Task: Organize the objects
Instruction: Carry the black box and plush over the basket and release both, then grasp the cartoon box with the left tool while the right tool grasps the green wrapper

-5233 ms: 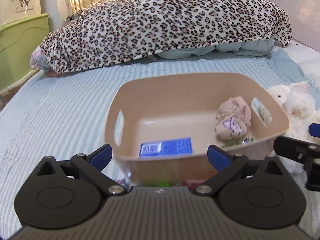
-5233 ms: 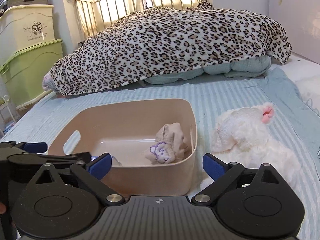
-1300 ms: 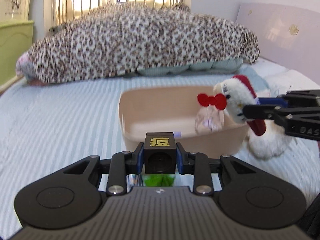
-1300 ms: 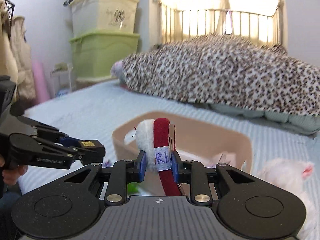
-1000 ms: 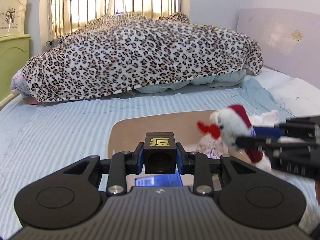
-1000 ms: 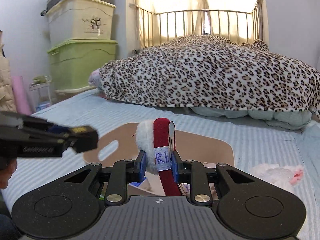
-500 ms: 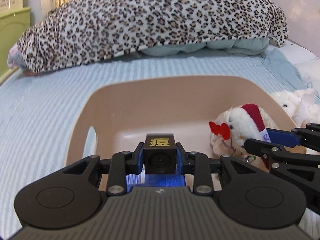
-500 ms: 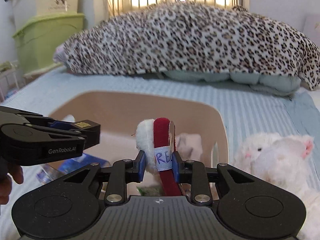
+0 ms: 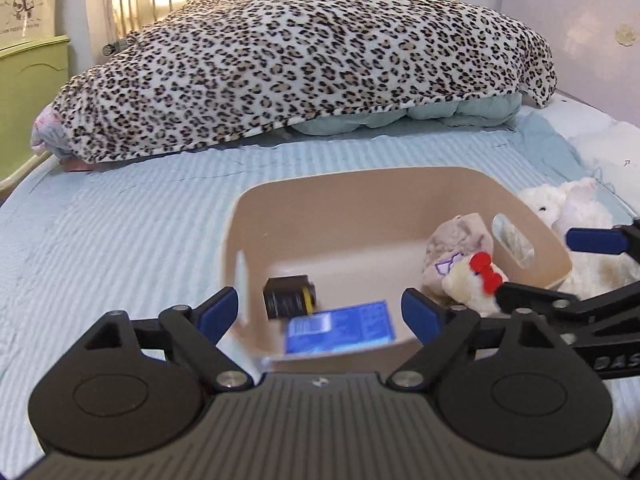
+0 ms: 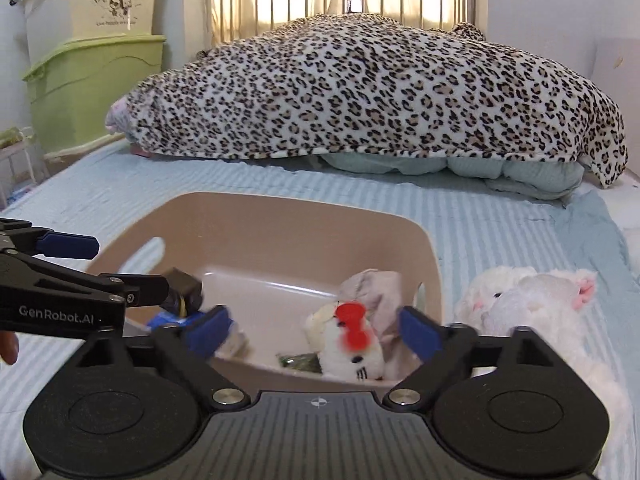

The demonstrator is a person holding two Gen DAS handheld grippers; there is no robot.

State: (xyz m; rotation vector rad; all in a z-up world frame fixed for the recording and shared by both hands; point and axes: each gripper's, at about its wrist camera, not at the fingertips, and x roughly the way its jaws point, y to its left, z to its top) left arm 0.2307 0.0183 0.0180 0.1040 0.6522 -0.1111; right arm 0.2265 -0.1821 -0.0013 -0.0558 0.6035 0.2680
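Both tongs, left [image 9: 320, 312] and right [image 10: 316, 332], now gape, cube [image 9: 290, 297] and doll [image 10: 352, 344] dropped into bin [image 9: 360, 188]; bunny [image 10: 532, 300] looks soft and light, best pinched mid-body.

1. The beige bin [image 9: 360, 208] looks like smooth moulded plastic with a soft sheen on its inner walls.
2. The black box [image 9: 289, 297] has a slightly glossy face; the blue packet [image 9: 340, 326] beside it looks like shiny printed wrap.
3. The white toy with the red bow [image 10: 352, 346] is short fluffy plush; the beige cloth bundle [image 9: 456, 248] looks nubbly.
4. The large white plush [image 10: 532, 304] is long-piled and soft.
5. The bedcover [image 9: 120, 240] is ribbed, matt cloth.
6. The leopard blanket [image 10: 380, 92] looks like velvety fleece.
7. The left gripper [image 9: 320, 314] and right gripper [image 10: 316, 328] have matt black plastic bodies, blue pads and bright metal screws.
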